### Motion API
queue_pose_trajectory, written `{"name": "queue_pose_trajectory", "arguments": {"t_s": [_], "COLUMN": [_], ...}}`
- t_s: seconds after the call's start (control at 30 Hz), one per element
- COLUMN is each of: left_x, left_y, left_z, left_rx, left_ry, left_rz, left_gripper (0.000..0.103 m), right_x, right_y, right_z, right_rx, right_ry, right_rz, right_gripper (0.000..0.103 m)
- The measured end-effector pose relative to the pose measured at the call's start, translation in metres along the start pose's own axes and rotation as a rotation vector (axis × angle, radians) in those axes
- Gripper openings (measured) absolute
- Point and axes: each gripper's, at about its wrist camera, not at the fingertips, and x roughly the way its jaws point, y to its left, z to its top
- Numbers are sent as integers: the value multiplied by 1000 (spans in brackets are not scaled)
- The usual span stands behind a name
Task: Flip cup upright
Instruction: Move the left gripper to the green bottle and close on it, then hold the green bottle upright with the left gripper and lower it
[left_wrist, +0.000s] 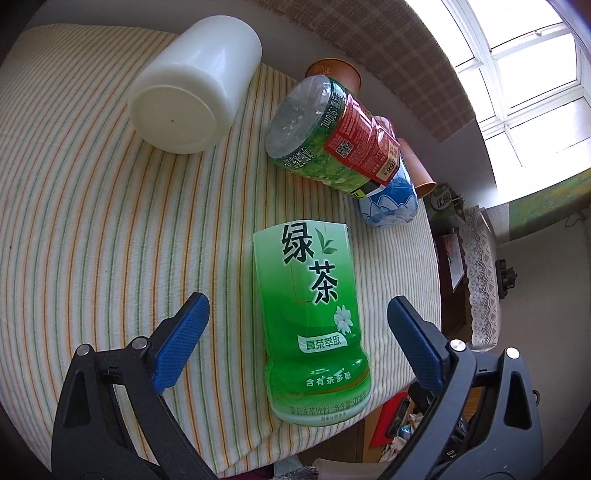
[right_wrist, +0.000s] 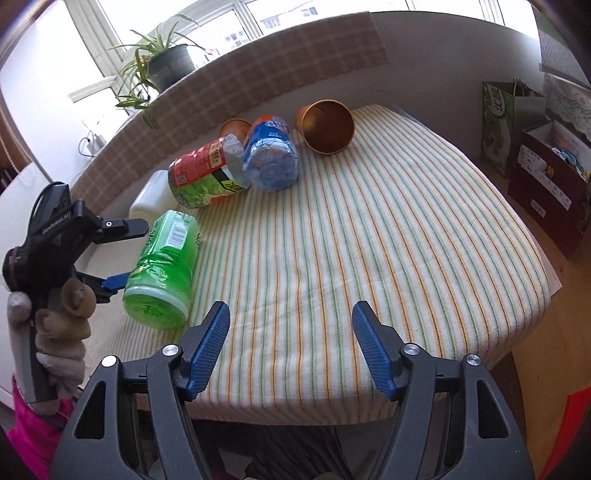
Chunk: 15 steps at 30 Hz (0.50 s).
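Left claw (left_wrist: 297, 325) spread, blue ribbed pads flanking glossy green plastic cup (left_wrist: 314, 317).

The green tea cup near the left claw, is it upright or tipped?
Tipped: the green tea cup lies on its side on the striped cloth.

A green tea-label cup (left_wrist: 314, 317) lies on its side near the striped table's edge, rim facing outward.
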Motion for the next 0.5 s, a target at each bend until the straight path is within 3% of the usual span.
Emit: {"name": "queue_pose_trajectory", "arguments": {"t_s": [0.37,0.5], "left_x": [23,22], "left_y": [-7,-10], "left_z": [-1,-3], "left_rx": [10,28], "left_ry": [69,57], "left_rz": [-3,12], "left_gripper": [78,63], "right_x": [2,1], "right_y": [3,2], "right_z": [-4,-3], "right_rx": [-6,-3], "right_ry": [7,4], "right_rz": [9,7], "right_gripper": [68,68]}}
